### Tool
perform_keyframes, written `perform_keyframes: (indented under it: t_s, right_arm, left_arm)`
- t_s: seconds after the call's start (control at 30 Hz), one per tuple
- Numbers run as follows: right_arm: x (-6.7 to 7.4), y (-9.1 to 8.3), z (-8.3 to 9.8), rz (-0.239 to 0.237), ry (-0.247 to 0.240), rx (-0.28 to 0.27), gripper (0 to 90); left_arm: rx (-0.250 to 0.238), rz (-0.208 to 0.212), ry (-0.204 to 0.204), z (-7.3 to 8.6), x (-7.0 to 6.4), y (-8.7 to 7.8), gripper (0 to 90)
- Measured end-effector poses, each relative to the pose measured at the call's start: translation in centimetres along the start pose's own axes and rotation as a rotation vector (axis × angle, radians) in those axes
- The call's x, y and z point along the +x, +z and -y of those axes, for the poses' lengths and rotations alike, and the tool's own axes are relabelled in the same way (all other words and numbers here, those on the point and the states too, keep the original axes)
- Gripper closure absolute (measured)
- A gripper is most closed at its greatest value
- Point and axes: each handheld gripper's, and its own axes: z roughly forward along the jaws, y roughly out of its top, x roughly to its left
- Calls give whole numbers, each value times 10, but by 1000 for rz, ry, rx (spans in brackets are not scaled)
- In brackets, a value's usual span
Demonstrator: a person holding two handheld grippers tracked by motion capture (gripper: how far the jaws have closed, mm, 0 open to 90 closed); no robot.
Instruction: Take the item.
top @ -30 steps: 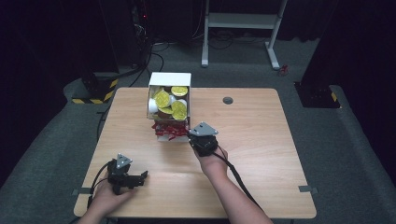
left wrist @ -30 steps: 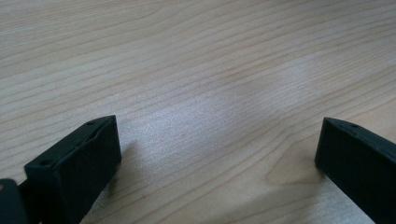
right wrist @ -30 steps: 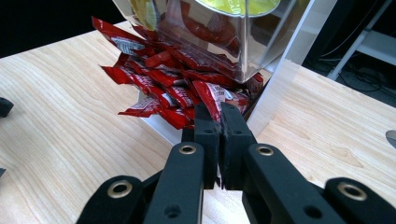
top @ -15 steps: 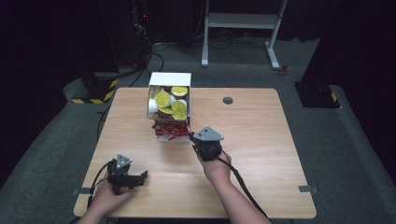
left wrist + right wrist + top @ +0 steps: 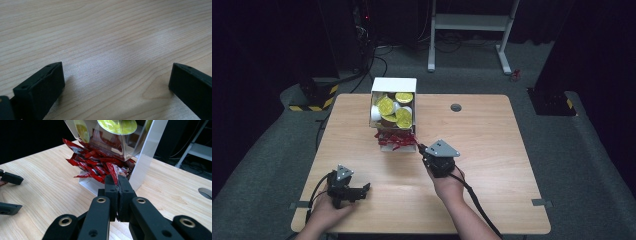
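A white dispenser box (image 5: 393, 86) stands at the table's far middle, with yellow-lidded cups (image 5: 385, 105) in its top and a heap of red packets (image 5: 396, 138) spilling from its bottom. My right gripper (image 5: 421, 148) is just right of that heap. In the right gripper view it (image 5: 118, 180) is shut on one red packet (image 5: 113, 172) at the edge of the heap (image 5: 91, 161). My left gripper (image 5: 363, 189) rests on the table at the front left. In its own view it (image 5: 116, 75) is open over bare wood.
The wooden table (image 5: 492, 135) has a round cable hole (image 5: 456, 107) right of the box, also a cable hole (image 5: 206, 192) in the right gripper view. The left gripper's jaws sit at that view's left edge. A white stand (image 5: 472, 22) is on the floor behind.
My right gripper has drawn back a little from the box, toward the person and to the right, still shut on the red packet. The left gripper has stayed put.
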Motion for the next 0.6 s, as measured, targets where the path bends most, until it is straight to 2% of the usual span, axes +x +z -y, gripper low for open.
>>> perform_keyframes:
  t_s: [0.6]
  right_arm:
    - [-3,-20,3,-2,23,-33,892]
  left_arm:
    - [4,0,4,0,0,0,6]
